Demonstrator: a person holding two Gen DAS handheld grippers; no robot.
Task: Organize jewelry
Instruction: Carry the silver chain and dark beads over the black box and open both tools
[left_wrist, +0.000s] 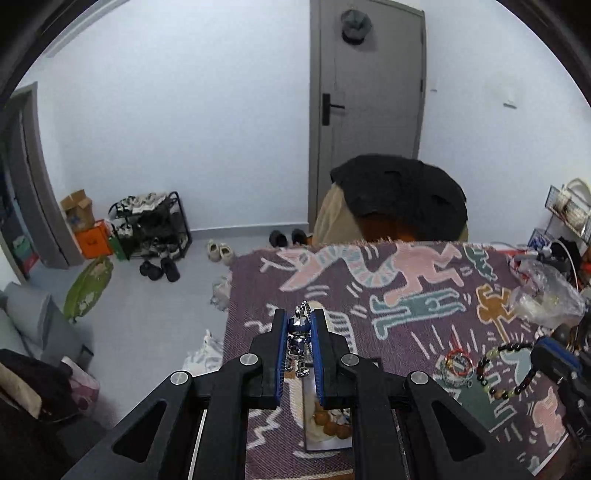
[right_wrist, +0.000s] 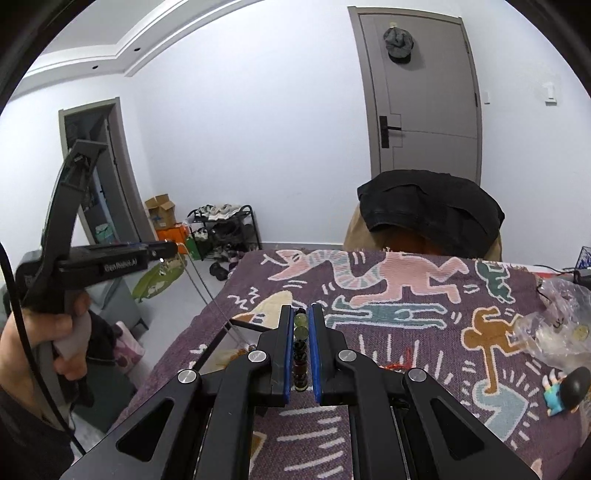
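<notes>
A clear box (left_wrist: 325, 424) holding brown beads is seen at lower centre of the left view, on the patterned cloth (left_wrist: 406, 295). The left gripper (left_wrist: 299, 321) is pinched on a silver robot charm (left_wrist: 298, 347), its long axis along the fingers, chain end toward the tips. The right gripper (right_wrist: 303, 314) is clamped on a beaded bracelet (right_wrist: 300, 354), strung lengthwise between the pads.

The tray (left_wrist: 327, 424) under the left tongs (left_wrist: 299, 325) is mostly hidden by their frame. The bead bracelet (right_wrist: 300, 354) is half hidden between the right tongs (right_wrist: 302, 314), and the toy figure (right_wrist: 563, 391) is cut off at the edge.
</notes>
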